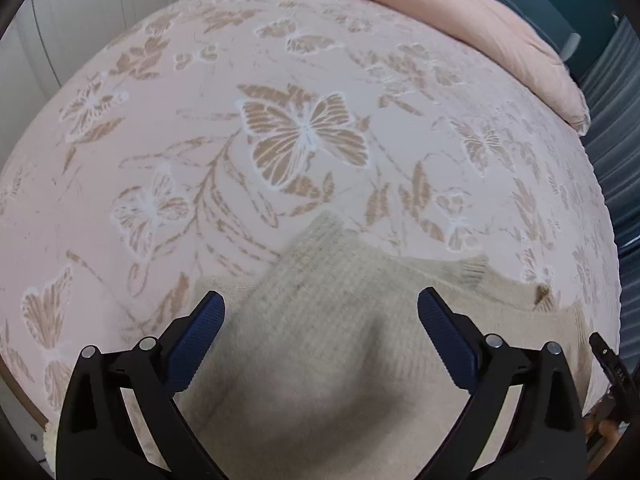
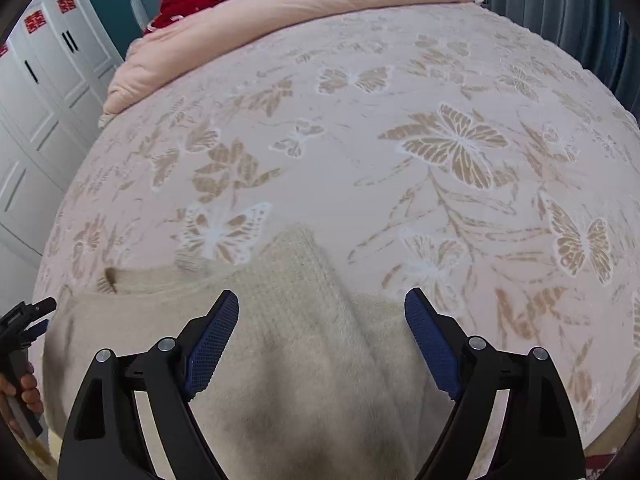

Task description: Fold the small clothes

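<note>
A cream knitted sweater (image 1: 332,320) lies on the bed at the near edge, with a folded part pointing away from me and a ribbed cuff at its right. It also shows in the right wrist view (image 2: 296,320). My left gripper (image 1: 320,300) is open and empty, hovering just over the sweater, its blue pads (image 1: 198,340) wide apart. My right gripper (image 2: 322,300) is open and empty over the same sweater. The left gripper also shows at the left edge of the right wrist view (image 2: 24,316).
The bed is covered by a pink spread with tan butterflies (image 1: 304,132). A folded pink duvet (image 2: 304,4) lies at the head of the bed with something red (image 2: 184,4) behind it. White wardrobe doors (image 2: 44,92) stand on one side, dark curtains (image 1: 616,152) on the other.
</note>
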